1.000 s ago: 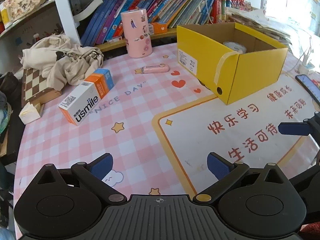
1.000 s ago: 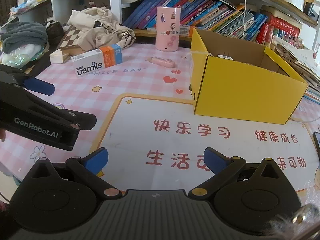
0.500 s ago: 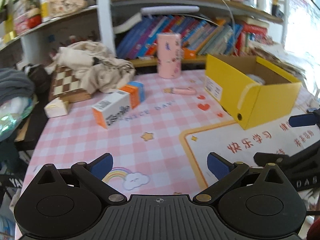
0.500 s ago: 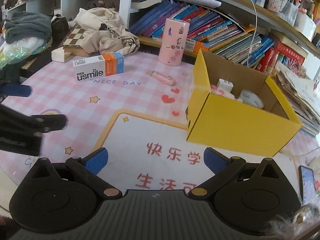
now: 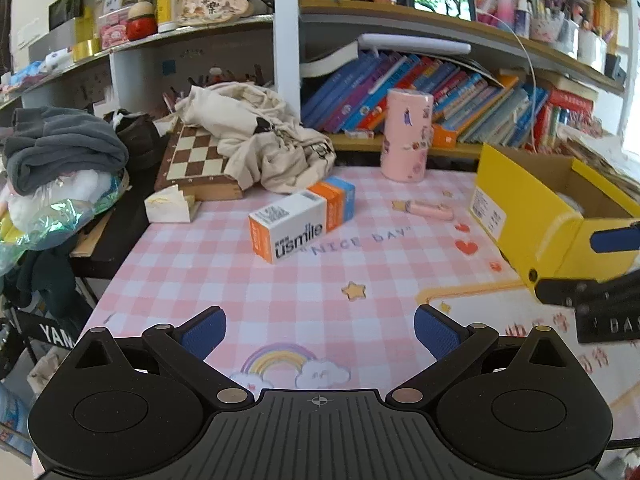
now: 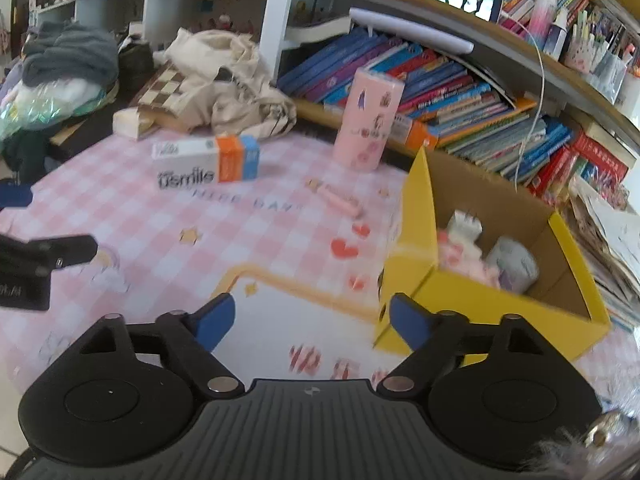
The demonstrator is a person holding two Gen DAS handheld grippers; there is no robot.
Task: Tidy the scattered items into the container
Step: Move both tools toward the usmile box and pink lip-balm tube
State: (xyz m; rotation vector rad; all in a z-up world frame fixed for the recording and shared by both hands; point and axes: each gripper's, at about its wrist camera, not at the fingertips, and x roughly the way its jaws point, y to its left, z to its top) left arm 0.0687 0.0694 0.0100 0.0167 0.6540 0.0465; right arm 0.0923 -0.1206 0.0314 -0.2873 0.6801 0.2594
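A white, orange and blue usmile box (image 5: 302, 220) (image 6: 206, 164) lies on the pink checked mat. A small pink stick-shaped item (image 5: 430, 210) (image 6: 340, 202) lies to its right. The yellow cardboard box (image 5: 552, 208) (image 6: 416, 232) stands on the right and holds a white plug, a tape roll (image 6: 514, 266) and pink items. My left gripper (image 5: 320, 330) is open and empty, low over the mat's near edge. My right gripper (image 6: 312, 320) is open and empty, near the yellow box's front corner.
A tall pink cylinder (image 5: 406, 136) (image 6: 368, 120) stands at the back before a row of books (image 5: 460, 96). A beige cloth (image 5: 256, 136) covers a chessboard (image 5: 196, 160) at back left. A small white carton (image 5: 168, 208) sits at the table's left edge.
Both grippers have pulled back and tilted up, so more of the shelves shows. The right gripper has swung toward the yellow box; its inside is now in sight.
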